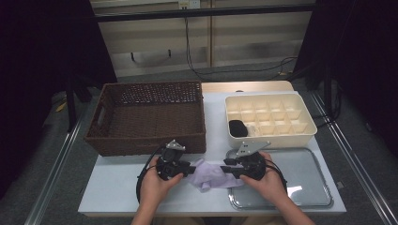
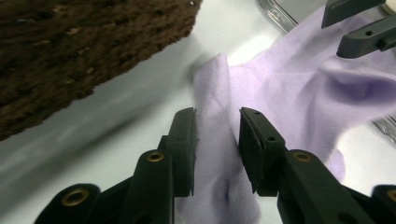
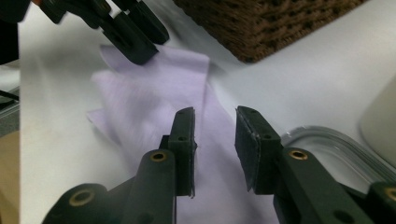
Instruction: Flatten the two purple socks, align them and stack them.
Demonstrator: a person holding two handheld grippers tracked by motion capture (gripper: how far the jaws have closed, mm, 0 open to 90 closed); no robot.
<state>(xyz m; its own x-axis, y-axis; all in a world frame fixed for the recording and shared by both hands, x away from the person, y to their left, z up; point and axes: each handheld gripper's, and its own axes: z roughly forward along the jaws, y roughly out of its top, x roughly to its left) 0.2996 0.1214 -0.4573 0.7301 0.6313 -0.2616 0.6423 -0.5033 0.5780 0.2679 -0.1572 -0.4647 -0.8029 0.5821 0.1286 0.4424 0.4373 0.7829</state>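
A crumpled lilac cloth (image 1: 209, 174) lies on the white table near its front edge, partly over the left rim of a metal tray (image 1: 305, 187). My left gripper (image 1: 190, 168) comes at the cloth from its left side and my right gripper (image 1: 226, 167) from its right, tips facing each other. In the left gripper view the cloth (image 2: 280, 84) runs through the gap of my left gripper (image 2: 217, 121), whose jaws stand apart without pinching it. The right gripper view shows the same for my right gripper (image 3: 215, 119) over the cloth (image 3: 154, 93).
A brown wicker basket (image 1: 145, 143) stands behind the left hand. A cream box (image 1: 272, 139) divided into several compartments sits behind the tray, with a black object (image 1: 238, 127) in its front left cell. The table's front edge is close to the hands.
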